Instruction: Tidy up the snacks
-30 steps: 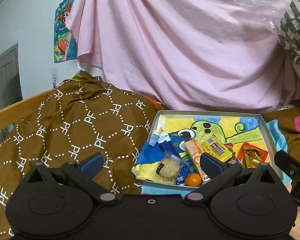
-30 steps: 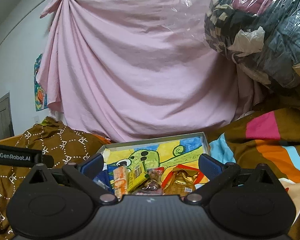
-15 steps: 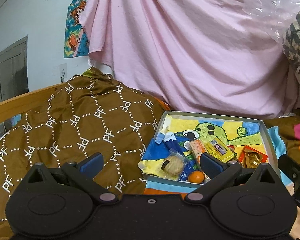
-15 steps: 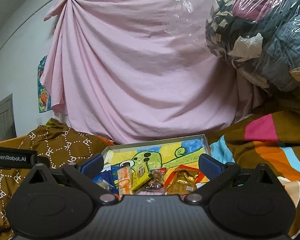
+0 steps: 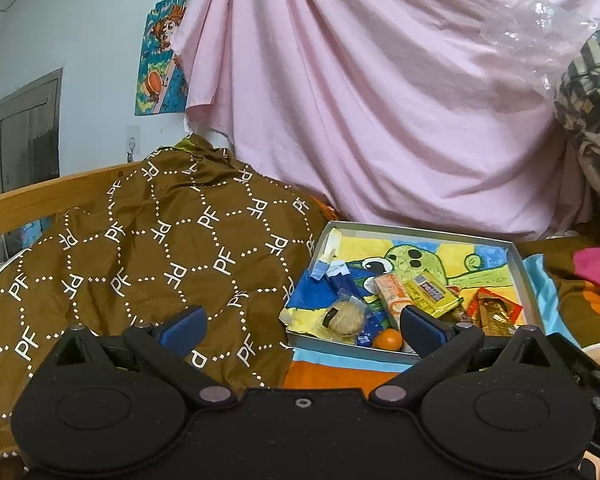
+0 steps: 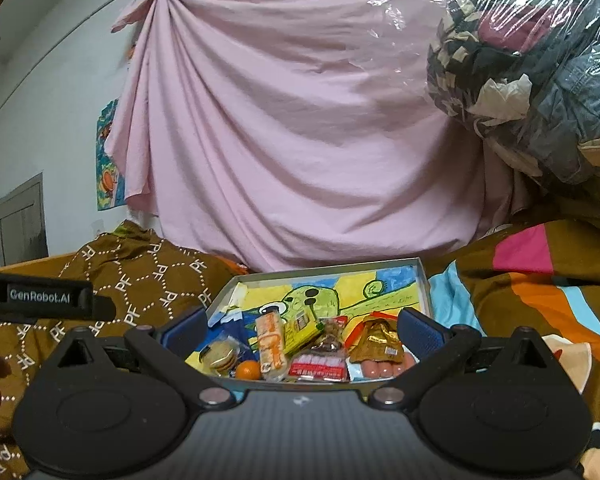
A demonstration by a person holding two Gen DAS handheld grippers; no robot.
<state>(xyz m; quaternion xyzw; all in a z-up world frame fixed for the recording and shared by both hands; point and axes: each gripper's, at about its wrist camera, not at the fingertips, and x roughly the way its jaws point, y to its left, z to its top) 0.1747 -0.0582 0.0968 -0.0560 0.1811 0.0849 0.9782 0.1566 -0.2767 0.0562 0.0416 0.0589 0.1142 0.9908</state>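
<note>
A shallow grey box (image 5: pixel 518 264) lined with a cartoon drawing lies on the bed; it also shows in the right wrist view (image 6: pixel 422 280). Several snacks lie in its near half: a wrapped round biscuit (image 5: pixel 346 316), a small orange (image 5: pixel 388 339), an orange bar (image 6: pixel 271 340), a yellow packet (image 5: pixel 432 294), a gold packet (image 6: pixel 378 340), a red-and-white packet (image 6: pixel 319 366) and sausages (image 6: pixel 380 368). My left gripper (image 5: pixel 302 326) is open and empty, short of the box's near left corner. My right gripper (image 6: pixel 302 326) is open and empty, just short of the box's near edge.
A brown patterned blanket (image 5: pixel 140 256) is heaped left of the box. A striped bedcover (image 6: pixel 540 304) rises on the right. A pink sheet (image 6: pixel 300 140) hangs behind. A plastic-wrapped bundle of clothes (image 6: pixel 540 72) sits high right. A wooden bed rail (image 5: pixel 28 200) runs along the left.
Both grippers have drawn back from the box and tilted slightly up; the box looks smaller and more of the bedcover shows before it. Both stay open and empty.
</note>
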